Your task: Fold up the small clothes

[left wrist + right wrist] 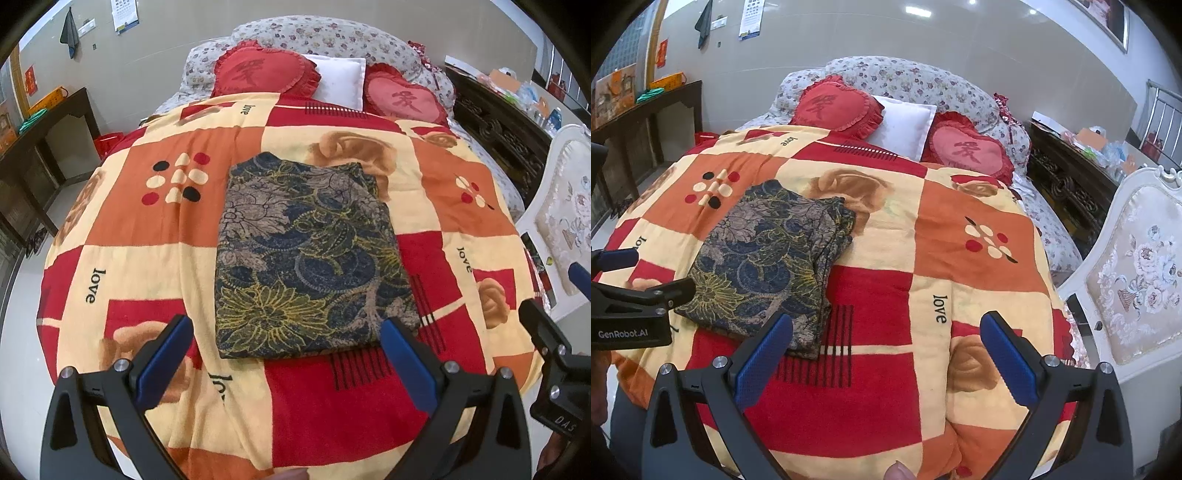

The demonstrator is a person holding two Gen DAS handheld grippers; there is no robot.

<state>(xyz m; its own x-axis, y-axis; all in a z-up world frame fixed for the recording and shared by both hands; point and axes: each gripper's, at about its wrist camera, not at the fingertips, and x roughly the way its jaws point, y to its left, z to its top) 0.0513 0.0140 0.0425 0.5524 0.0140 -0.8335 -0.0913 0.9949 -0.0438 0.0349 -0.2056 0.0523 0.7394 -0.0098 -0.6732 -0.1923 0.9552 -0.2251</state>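
A dark floral-patterned garment (306,254) lies folded into a flat rectangle on the red, orange and cream blanket (147,229). It also shows in the right wrist view (768,262), at the left. My left gripper (284,332) is open and empty, held above the garment's near edge. My right gripper (884,328) is open and empty, held above the blanket (960,236) to the right of the garment. The right gripper shows at the right edge of the left wrist view (554,295). The left gripper shows at the left edge of the right wrist view (639,277).
Two red heart cushions (262,70) (402,98) and a white pillow (340,79) lie at the head of the bed. A dark wooden table (40,147) stands to the left. A white upholstered chair (1126,288) stands close on the right, with a dark carved cabinet (1071,184) behind it.
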